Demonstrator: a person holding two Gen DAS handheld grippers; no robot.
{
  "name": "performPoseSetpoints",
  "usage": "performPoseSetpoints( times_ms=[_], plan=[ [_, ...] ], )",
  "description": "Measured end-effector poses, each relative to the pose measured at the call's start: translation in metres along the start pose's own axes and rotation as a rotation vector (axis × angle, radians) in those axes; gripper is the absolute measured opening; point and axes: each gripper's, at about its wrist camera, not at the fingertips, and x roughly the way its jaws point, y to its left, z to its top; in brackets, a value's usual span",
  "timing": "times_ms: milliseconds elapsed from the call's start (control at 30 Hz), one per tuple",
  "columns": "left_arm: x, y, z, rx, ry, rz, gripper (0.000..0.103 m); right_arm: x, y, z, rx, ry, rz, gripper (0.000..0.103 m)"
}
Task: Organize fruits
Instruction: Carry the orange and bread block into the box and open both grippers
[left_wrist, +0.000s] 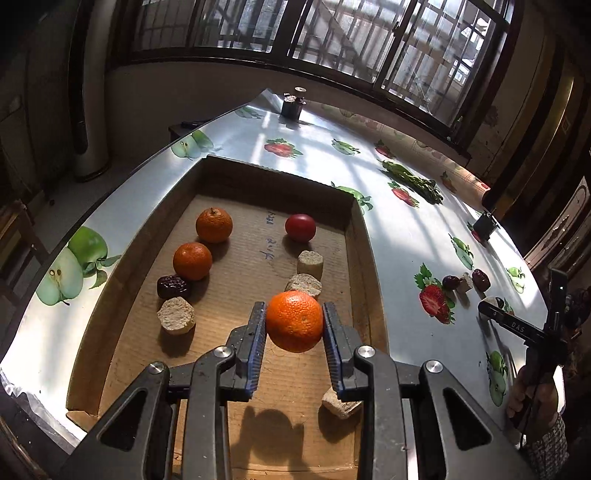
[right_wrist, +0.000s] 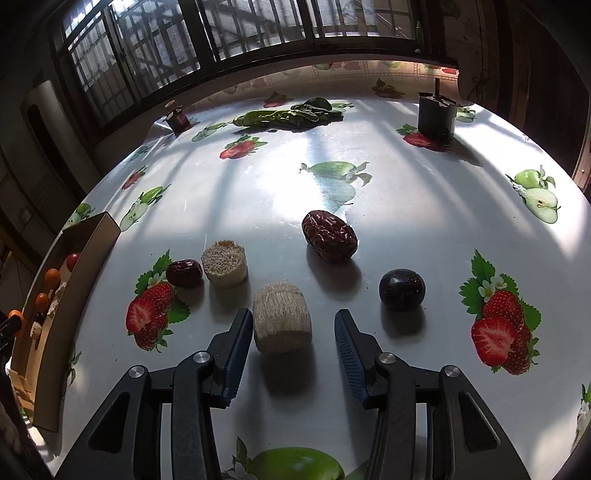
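Our left gripper (left_wrist: 294, 320) pinches an orange (left_wrist: 294, 320) between its pads, lifted above the floor of the cardboard box (left_wrist: 354, 236), as its shadow below suggests. We carry it there, we judge, to join the two oranges (left_wrist: 192, 260) lined up along the box's left side, with a dried date (left_wrist: 173, 287) and pale cut pieces nearby and a red fruit (left_wrist: 300, 227) farther back. Our right gripper (right_wrist: 290, 332) stands spread over the table (right_wrist: 406, 206), its jaws on either side of a pale ridged chunk (right_wrist: 282, 322) but not pressing it, probably the next pick. Beyond lie a wrinkled date (right_wrist: 329, 236) and a dark plum (right_wrist: 402, 288).
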Motion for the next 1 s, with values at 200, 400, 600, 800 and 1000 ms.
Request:
performPoseSetpoints(
  times_ms=[200, 400, 600, 800, 1000],
  plan=[
    [-0.009, 0.029, -0.004, -0.034, -0.004, 0.041, 0.029, -0.002, 0.013, 0.001, -0.018, 0.021, -0.041, 0.034],
    [-0.003, 0.049, -0.009, -0.026, 0.035, 0.123, 0.029, -0.034, 0.051, 0.006, -0.031, -0.009, 0.085, 0.035],
    [0.012, 0.052, -0.017, 0.022, 0.1, 0.186, 0.029, -0.048, 0.143, 0.001, -0.176, -0.002, 0.256, 0.035],
    [0.018, 0.062, -0.015, -0.007, 0.117, 0.198, 0.029, -0.028, 0.232, -0.015, -0.301, 0.062, 0.374, 0.035],
    [0.01, 0.071, -0.013, -0.058, 0.106, 0.144, 0.03, 0.001, 0.28, -0.029, -0.379, 0.121, 0.381, 0.035]
  ],
)
